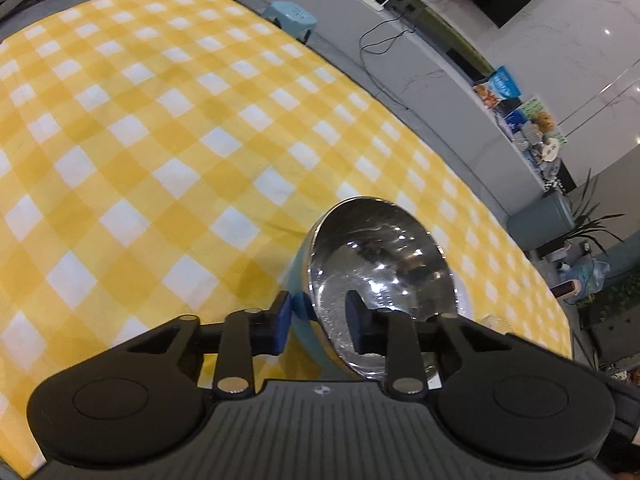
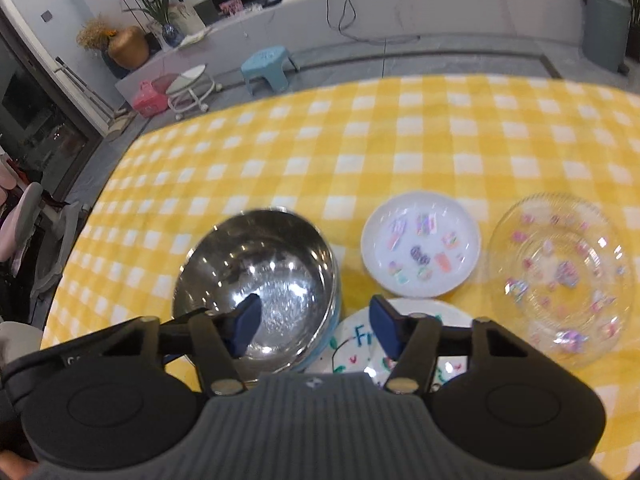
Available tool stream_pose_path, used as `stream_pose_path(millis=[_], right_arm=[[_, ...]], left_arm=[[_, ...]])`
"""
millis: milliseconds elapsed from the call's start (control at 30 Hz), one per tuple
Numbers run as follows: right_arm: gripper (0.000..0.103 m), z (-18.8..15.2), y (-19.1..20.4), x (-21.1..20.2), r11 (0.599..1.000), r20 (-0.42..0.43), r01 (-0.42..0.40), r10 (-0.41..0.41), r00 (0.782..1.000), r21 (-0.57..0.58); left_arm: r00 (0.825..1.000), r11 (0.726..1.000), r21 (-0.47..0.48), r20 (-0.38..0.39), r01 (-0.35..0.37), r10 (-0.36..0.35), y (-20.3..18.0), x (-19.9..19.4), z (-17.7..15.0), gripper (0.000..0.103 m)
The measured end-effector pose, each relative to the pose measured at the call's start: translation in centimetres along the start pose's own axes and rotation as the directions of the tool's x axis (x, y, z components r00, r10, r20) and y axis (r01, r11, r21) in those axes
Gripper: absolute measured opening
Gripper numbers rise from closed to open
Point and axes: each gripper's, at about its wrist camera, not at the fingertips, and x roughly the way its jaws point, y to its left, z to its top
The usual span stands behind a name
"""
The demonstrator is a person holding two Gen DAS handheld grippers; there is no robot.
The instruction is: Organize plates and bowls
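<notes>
While the left claw (image 1: 318, 320) clenched the tilted steel bowl's (image 1: 384, 264) near rim above the checked tabletop (image 1: 160, 140), the right view showed the right claw (image 2: 316, 330) released, straddling that bowl's rim beside three plates (image 2: 420, 244).

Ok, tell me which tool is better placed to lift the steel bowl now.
Left. The left tool already straddles the steel bowl's rim, one finger outside the wall and one inside. The right tool has one finger over the bowl and the other above the lettered plate, gripping nothing.
</notes>
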Motion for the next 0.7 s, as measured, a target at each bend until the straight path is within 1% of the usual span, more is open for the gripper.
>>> stream_pose_path(millis=[33,67,133,200,233,267,400,467,567,633,700], right_arm=[[0.045,-0.1,-0.1,0.4,1.000,-0.011,-0.003,0.003,1.000,0.006],[0.043,-0.1,-0.3,0.8,1.000,-0.023,-0.007,0.007,1.000,0.014],[0.031,-0.2,-0.7,1.4,0.999,-0.043,-0.017,0.018,0.999,0.030],[0.030,-0.4,-1.0,1.9,0.998,-0.057,-0.039,0.041,0.998,0.041],[0.025,-0.5,-1.1,2.1,0.998,-0.062,-0.055,0.057,0.996,0.044],[0.026,-0.5,-1.2,2.3,0.996,-0.069,-0.069,0.072,0.995,0.052],[0.024,-0.7,-1.2,2.2,0.996,-0.061,-0.074,0.077,0.995,0.048],[0.024,-0.8,-1.4,2.1,0.995,-0.059,-0.076,0.080,0.995,0.067],[0.023,-0.7,-1.8,1.7,0.988,-0.078,-0.104,0.113,0.991,0.114],[0.023,-0.8,-1.8,1.0,0.983,-0.069,-0.134,0.144,0.987,0.129],[0.023,-0.8,-1.7,0.0,0.981,-0.058,-0.145,0.153,0.987,0.126]], left_arm=[[1.000,1.000,-0.001,-0.001,-0.006,0.006,0.0,0.1,0.0,0.027],[1.000,1.000,-0.001,0.000,-0.017,0.017,0.0,0.1,0.0,0.022],[0.999,0.999,0.002,-0.004,-0.032,0.032,0.0,0.3,0.0,0.020],[0.999,0.999,0.009,-0.014,-0.038,0.038,0.1,0.3,0.0,0.019],[0.999,0.999,0.009,-0.015,-0.041,0.041,0.2,0.3,0.0,0.018],[0.999,0.999,0.005,-0.015,-0.041,0.041,0.2,0.3,0.0,0.017],[0.999,0.999,0.005,-0.013,-0.048,0.048,0.2,0.4,0.0,0.016],[0.999,0.999,0.011,-0.009,-0.051,0.051,0.2,0.4,0.0,0.015],[0.998,0.998,0.029,0.033,-0.056,0.055,0.2,-0.2,0.0,0.012],[0.997,0.998,0.036,0.061,-0.048,0.045,0.0,-1.0,0.0,0.011],[0.998,0.999,0.025,0.060,-0.033,0.031,-0.1,-1.5,0.1,0.010]])
